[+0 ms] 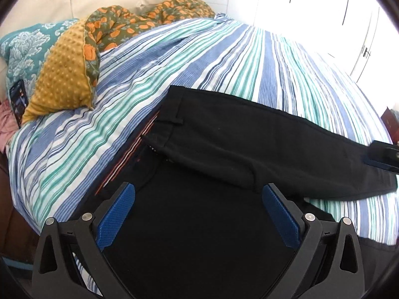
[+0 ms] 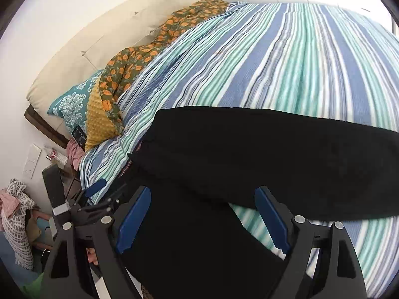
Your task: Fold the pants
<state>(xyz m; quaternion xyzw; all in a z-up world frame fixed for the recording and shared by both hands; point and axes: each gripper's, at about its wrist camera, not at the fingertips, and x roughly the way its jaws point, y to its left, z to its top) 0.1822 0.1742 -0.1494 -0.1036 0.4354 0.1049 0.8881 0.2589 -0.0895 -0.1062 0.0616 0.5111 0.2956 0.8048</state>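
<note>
Black pants (image 1: 224, 134) lie on a striped bedspread (image 1: 224, 57), the waistband with a belt loop at the left and one leg laid across the other toward the right. My left gripper (image 1: 199, 191) is open just above the near part of the pants. My right gripper (image 2: 203, 196) is open over the near leg of the pants (image 2: 249, 154). The right gripper's tip shows at the right edge of the left wrist view (image 1: 384, 157), by the leg's far end. The left gripper shows at the lower left of the right wrist view (image 2: 99, 199).
A mustard dotted pillow (image 1: 62, 74), a teal patterned pillow (image 1: 27, 47) and an orange-flowered blanket (image 1: 149, 17) lie at the bed's head. A phone (image 1: 18, 99) leans beside the pillows. White cupboard doors (image 1: 324, 12) stand beyond the bed. A laundry pile (image 2: 17, 214) sits by the wall.
</note>
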